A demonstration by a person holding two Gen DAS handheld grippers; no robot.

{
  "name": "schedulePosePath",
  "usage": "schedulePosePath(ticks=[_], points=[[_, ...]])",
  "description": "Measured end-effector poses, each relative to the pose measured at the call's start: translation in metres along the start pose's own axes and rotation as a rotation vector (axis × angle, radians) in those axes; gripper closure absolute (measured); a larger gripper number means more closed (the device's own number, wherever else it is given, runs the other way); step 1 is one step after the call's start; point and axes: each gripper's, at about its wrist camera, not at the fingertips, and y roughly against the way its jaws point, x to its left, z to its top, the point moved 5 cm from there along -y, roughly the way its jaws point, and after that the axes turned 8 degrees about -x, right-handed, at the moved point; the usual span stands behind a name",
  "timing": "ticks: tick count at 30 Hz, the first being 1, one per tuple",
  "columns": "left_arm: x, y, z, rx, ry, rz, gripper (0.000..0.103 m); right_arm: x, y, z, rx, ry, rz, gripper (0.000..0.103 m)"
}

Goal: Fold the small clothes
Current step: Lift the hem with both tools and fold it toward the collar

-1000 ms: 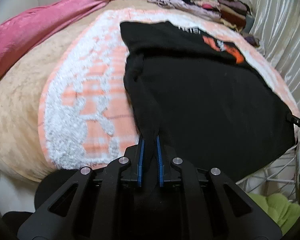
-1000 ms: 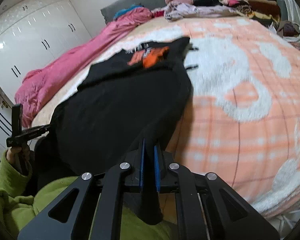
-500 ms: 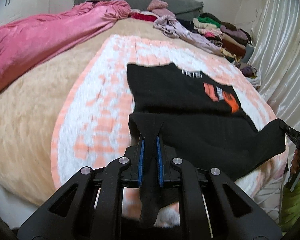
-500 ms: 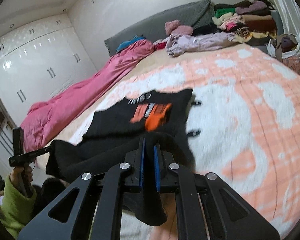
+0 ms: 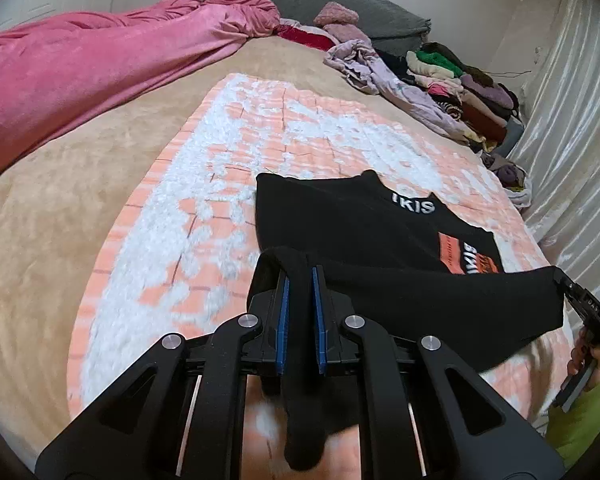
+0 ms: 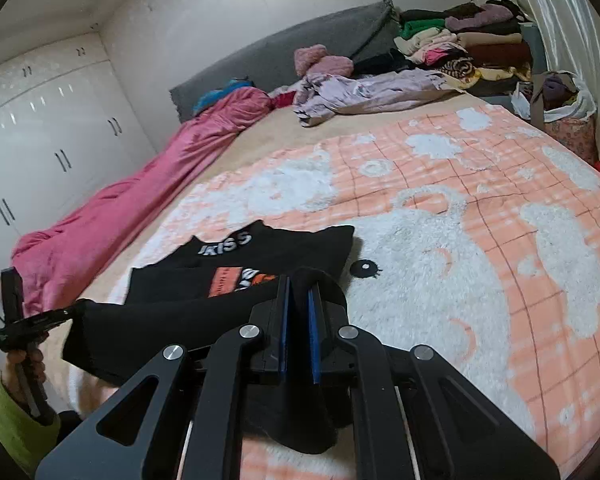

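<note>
Left gripper (image 5: pixel 300 280): you've got it clamped on one corner of the black T-shirt (image 5: pixel 356 220), with a tail of black cloth hanging down between the blue pads (image 5: pixel 285 320) toward 6 o'clock.

Right gripper (image 6: pixel 298 292): same deal, pinched tight on the other corner of that hem. In the left wrist view you can spot it out at 3 o'clock (image 5: pixel 580 300), with cloth in its tip.

Black T-shirt: the hem edge is lifted and stretched between your two grippers, doubled over the rest of the shirt, which lies flat on the blanket. Its white lettering (image 6: pixel 226 243) and orange print (image 6: pixel 236 282) face up, partly covered by the raised edge.

Blanket (image 6: pixel 480 240): peach with fluffy white patches, spread over the tan bed cover (image 5: pixel 60 208). The shirt sits near its closest end.

Pink quilt (image 5: pixel 92 56): bunched along the bed at 10 o'clock in the left view, well apart from the shirt.

Clothes pile (image 6: pixel 460 48): stacked at the head of the bed around 1 o'clock, by the grey headboard (image 6: pixel 300 44), with a lilac garment (image 6: pixel 364 90) sprawled just beside it.

Wardrobe (image 6: pixel 40 152): white doors at 9 o'clock in the right view.

Your sleeve (image 6: pixel 16 424): green, on the arm holding the left gripper.
</note>
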Motion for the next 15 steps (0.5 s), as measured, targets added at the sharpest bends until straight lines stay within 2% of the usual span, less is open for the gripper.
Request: schedulePosePath(ticks=[9, 11, 13, 15], points=[[0.011, -0.031, 0.0, 0.03, 0.007, -0.024, 0.096, -0.012, -0.042, -0.008, 0.076, -0.009, -0.066, 0.094], [0.012, -0.027, -0.001, 0.021, 0.028, -0.053, 0.091, -0.012, -0.043, -0.009, 0.084, -0.008, -0.071, 0.093], [0.012, -0.02, -0.001, 0.007, 0.041, -0.072, 0.08, -0.012, -0.04, -0.009, 0.084, -0.013, -0.07, 0.087], [0.013, -0.011, 0.0, -0.015, 0.05, -0.09, 0.073, -0.011, -0.034, -0.008, 0.081, -0.016, -0.073, 0.07]])
